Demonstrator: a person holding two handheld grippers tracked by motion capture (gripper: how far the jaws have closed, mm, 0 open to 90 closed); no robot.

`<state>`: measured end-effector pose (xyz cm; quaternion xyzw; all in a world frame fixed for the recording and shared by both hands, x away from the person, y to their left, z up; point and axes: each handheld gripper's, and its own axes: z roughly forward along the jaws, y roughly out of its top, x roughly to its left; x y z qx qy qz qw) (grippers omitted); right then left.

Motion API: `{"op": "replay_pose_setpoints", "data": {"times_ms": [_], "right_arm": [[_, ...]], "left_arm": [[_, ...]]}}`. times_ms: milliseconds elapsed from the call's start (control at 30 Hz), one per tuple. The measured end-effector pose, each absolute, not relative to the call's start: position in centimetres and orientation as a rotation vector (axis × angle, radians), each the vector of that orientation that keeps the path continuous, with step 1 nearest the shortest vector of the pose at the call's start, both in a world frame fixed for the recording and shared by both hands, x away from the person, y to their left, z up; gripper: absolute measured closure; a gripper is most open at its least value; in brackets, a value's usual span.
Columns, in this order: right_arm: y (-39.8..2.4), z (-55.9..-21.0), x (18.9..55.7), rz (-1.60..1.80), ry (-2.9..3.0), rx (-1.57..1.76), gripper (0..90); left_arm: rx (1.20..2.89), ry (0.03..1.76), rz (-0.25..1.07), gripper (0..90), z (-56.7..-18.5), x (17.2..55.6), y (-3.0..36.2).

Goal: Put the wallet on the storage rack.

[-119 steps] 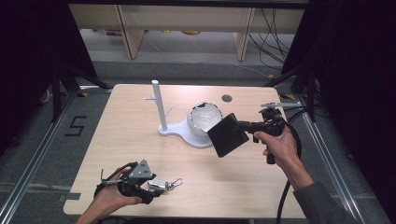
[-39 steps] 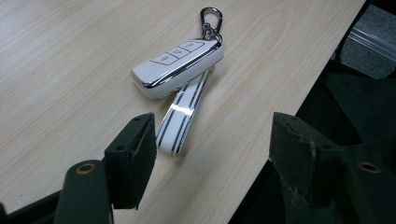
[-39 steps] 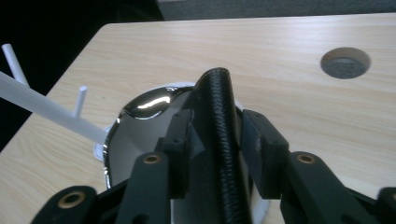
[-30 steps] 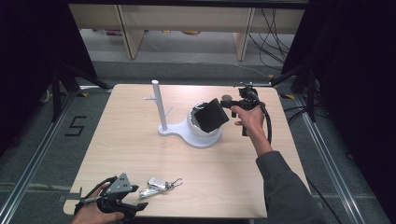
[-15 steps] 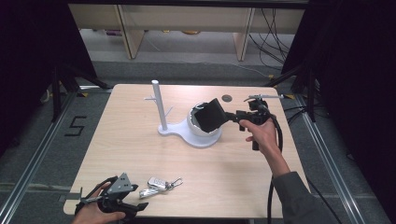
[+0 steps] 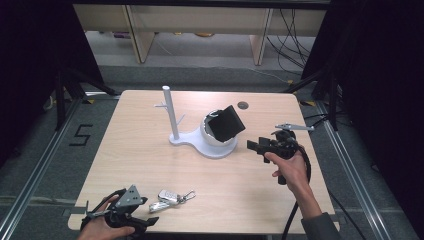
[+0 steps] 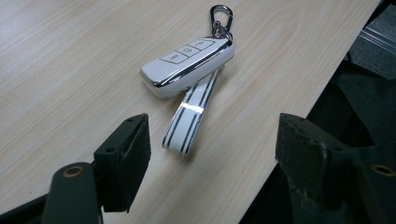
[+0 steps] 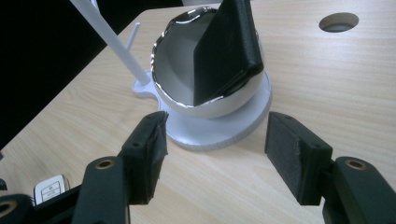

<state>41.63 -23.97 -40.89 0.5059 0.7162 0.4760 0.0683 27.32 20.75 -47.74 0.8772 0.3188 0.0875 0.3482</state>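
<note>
My right gripper (image 6: 255,145) hangs just right of the white stand (image 6: 200,141), jaws wide and empty, and the black wallet (image 6: 226,122) leans tilted in the stand's shiny bowl (image 8: 180,65), so I judge the placing done. The step in hand looks to be the key fob (image 7: 189,65), which lies near the table's (image 6: 150,155) front edge with its striped strap (image 7: 190,114) pointing toward my left gripper (image 7: 212,154). That gripper sits low just beside it, jaws spread wide, holding nothing. To do it well, I'd advance square over the fob body, not the strap, and close across its narrow sides, keeping clear of the edge.
</note>
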Motion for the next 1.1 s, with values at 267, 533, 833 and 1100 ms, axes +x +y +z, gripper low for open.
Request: {"op": "replay_pose_setpoints", "data": {"times_ms": [267, 533, 833, 1100], "right_arm": [[-24.2, -42.2, 40.3, 1.434, 2.165, 1.47, 37.7], [-24.4, -44.6, 38.4, 1.417, 2.2, 1.471, 36.1], [-23.9, -46.4, 37.0, 1.358, 2.24, 1.463, 34.6], [-23.9, -47.6, 35.8, 1.327, 2.294, 1.455, 32.4]], "left_arm": [[2.271, 0.829, 0.221, 25.9, -47.8, 27.3, 20.7], [2.27, 0.835, 0.246, 23.5, -47.4, 27.6, 21.0], [2.251, 0.851, 0.248, 22.4, -47.5, 27.7, 21.2], [2.239, 0.858, 0.248, 22.1, -47.4, 27.7, 21.5]]}}
